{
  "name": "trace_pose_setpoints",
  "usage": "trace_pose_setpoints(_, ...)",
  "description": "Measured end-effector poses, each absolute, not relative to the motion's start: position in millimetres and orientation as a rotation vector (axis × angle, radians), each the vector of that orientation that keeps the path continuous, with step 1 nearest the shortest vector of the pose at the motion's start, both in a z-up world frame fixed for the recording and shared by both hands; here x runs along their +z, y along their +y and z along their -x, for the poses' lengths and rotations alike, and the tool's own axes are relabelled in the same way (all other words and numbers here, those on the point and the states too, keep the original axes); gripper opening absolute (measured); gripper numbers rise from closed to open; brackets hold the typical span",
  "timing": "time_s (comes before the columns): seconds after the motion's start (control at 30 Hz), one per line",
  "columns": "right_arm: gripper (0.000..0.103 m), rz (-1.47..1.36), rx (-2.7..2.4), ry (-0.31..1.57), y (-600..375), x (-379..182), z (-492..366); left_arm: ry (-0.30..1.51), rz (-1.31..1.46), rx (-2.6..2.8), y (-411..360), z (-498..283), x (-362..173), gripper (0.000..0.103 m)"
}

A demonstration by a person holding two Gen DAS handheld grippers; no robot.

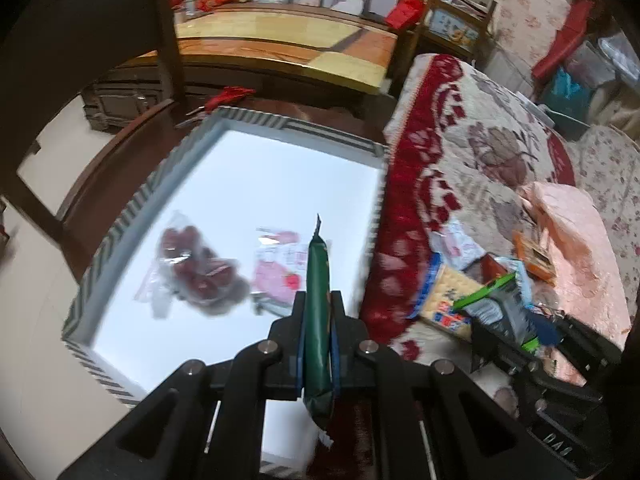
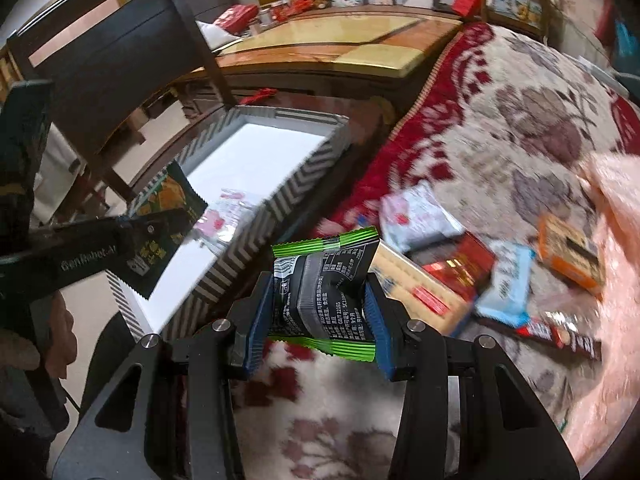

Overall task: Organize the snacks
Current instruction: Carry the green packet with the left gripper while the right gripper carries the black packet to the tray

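Note:
My left gripper (image 1: 317, 308) is shut on a dark green snack packet (image 1: 317, 280), held edge-on above the white box (image 1: 132, 208) with striped walls. In the box lie a clear bag of red dates (image 1: 200, 272) and a pink-and-white packet (image 1: 278, 268). My right gripper (image 2: 320, 300) is shut on a black packet with green ends (image 2: 324, 280), held above the blanket to the right of the box (image 2: 280, 196). The left gripper (image 2: 132, 236) with its green packet (image 2: 164, 216) shows over the box in the right wrist view.
Several loose snacks lie on the red-and-cream floral blanket (image 2: 520, 120): a cracker pack (image 1: 444, 300), a pale blue packet (image 2: 506, 288), an orange box (image 2: 572, 256), a red pack (image 2: 460, 268). A wooden chair (image 2: 120, 52) and a wooden table (image 1: 280, 40) stand behind the box.

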State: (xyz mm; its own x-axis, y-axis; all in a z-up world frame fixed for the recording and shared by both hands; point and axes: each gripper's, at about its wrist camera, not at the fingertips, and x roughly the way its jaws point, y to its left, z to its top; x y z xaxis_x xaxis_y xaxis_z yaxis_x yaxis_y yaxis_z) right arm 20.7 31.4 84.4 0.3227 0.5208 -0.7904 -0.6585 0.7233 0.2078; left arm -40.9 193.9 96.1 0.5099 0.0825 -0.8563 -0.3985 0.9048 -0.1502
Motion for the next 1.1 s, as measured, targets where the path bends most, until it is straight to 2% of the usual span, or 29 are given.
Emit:
trace_pose_setpoints(0.4,0.043,0.263,0.92,0.966,127.5,89.8,-31.7,1.025,0.405,0.403,240.2,63.1,72.4,0.011)
trace_pose_setpoints(0.8,0.043,0.337,0.962,1.057,205.5,45.0,-48.0,1.045,0.423,0.443,254.4,66.1,52.8,0.011)
trace_pose_setpoints(0.9,0.046,0.303,0.966,1.074,210.2,40.0,-52.2,1.056,0.45,0.454,257.4,65.3,47.4,0.012)
trace_pose_setpoints(0.93,0.048,0.289,0.966,1.078,209.7,40.7,-53.0,1.059,0.452,0.461,257.7,65.2,46.4,0.013)
trace_pose_setpoints(1.0,0.05,0.275,0.962,1.075,206.3,43.6,-53.1,1.068,0.456,0.475,258.8,64.9,43.9,0.023)
trace_pose_setpoints(1.07,0.059,0.252,0.968,1.061,202.3,48.1,-52.1,1.069,0.473,0.478,259.1,65.9,43.0,0.052)
trace_pose_setpoints(1.1,0.059,0.235,0.976,1.06,198.9,50.7,-51.9,1.061,0.48,0.48,258.8,66.9,43.6,0.058)
